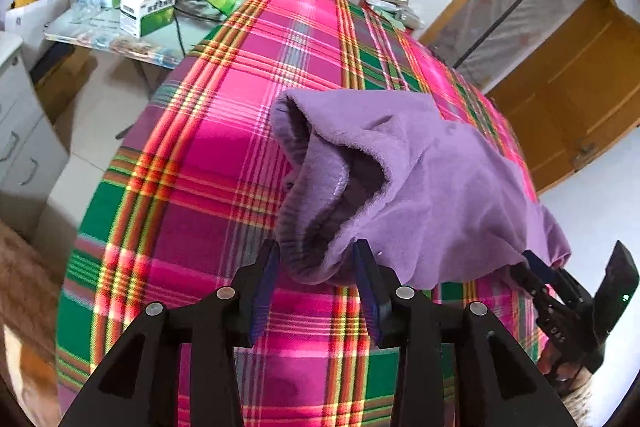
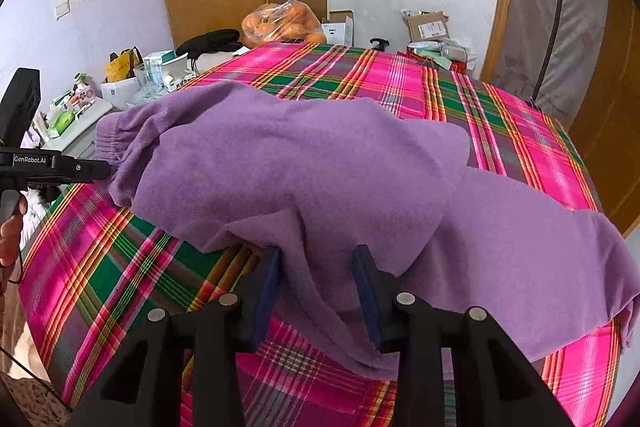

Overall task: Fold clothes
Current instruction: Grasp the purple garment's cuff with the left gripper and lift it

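Plainly the garment (image 2: 304, 163) is soft and light: purple fleece that sags and bunches wherever it is not supported, so it will drape rather than hold a crease, and its fuzzy nap should give the pads good friction. The best holds look like the ribbed elastic band (image 1: 288, 259) at the left end and the loose hem at the near edge, 2 points well apart along 1 side, so the cloth can be drawn flat before it is folded over.

It looks like fleece trousers, lilac outside with a darker lining showing where the band gapes open. It lies crumpled across the near half of a bed under a pink and green plaid sheet (image 2: 520, 131), partly lifted at its near edge.

Around it, the left gripper (image 1: 316, 247) stands with its jaws apart, the band between them but not pressed. The right gripper (image 2: 316, 255) is likewise parted, a fold of fleece hanging between its fingers without being pinched. Beyond the bed sit a bag of oranges (image 2: 280, 23) and some boxes (image 1: 148, 3).
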`<state>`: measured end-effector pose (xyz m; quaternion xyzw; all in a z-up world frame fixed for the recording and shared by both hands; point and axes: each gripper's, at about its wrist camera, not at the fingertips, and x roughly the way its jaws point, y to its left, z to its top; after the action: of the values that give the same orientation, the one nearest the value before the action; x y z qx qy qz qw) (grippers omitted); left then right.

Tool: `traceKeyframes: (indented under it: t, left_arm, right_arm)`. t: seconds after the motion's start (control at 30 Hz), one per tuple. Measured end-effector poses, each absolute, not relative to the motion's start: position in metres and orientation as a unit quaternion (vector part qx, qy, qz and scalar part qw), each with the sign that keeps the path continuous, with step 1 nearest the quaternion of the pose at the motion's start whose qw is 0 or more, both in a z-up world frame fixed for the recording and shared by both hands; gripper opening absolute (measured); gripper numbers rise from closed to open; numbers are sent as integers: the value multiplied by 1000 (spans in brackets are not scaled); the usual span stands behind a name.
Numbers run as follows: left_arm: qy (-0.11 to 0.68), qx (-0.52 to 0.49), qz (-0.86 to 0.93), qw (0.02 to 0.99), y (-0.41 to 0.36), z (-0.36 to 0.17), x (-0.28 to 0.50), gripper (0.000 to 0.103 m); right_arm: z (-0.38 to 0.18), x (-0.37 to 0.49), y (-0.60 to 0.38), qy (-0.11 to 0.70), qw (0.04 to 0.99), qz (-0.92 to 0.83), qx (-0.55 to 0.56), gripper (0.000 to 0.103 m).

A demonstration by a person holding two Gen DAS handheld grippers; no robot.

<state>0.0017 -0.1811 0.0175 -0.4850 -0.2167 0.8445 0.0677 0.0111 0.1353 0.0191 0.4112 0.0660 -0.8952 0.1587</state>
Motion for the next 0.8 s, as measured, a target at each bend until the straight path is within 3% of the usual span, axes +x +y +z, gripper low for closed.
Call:
traceKeyframes:
  t: [0.3, 0.4, 0.5, 0.8]
  left_arm:
    - [-243, -500, 829, 65, -181, 9, -6, 37]
    - [-244, -489, 835, 65, -183, 15, -5, 29]
    - [-254, -481, 836, 73, -186, 19, -6, 11]
    - [-281, -451, 839, 113, -182, 38, -2, 6]
  right_arm:
    - [17, 5, 134, 47, 151, -895, 417, 38]
    - [20, 4, 133, 40, 150, -897, 414, 35]
    - [22, 3, 133, 34, 151, -898, 411, 31]
    - [28, 8, 129, 41, 161, -896, 412, 28]
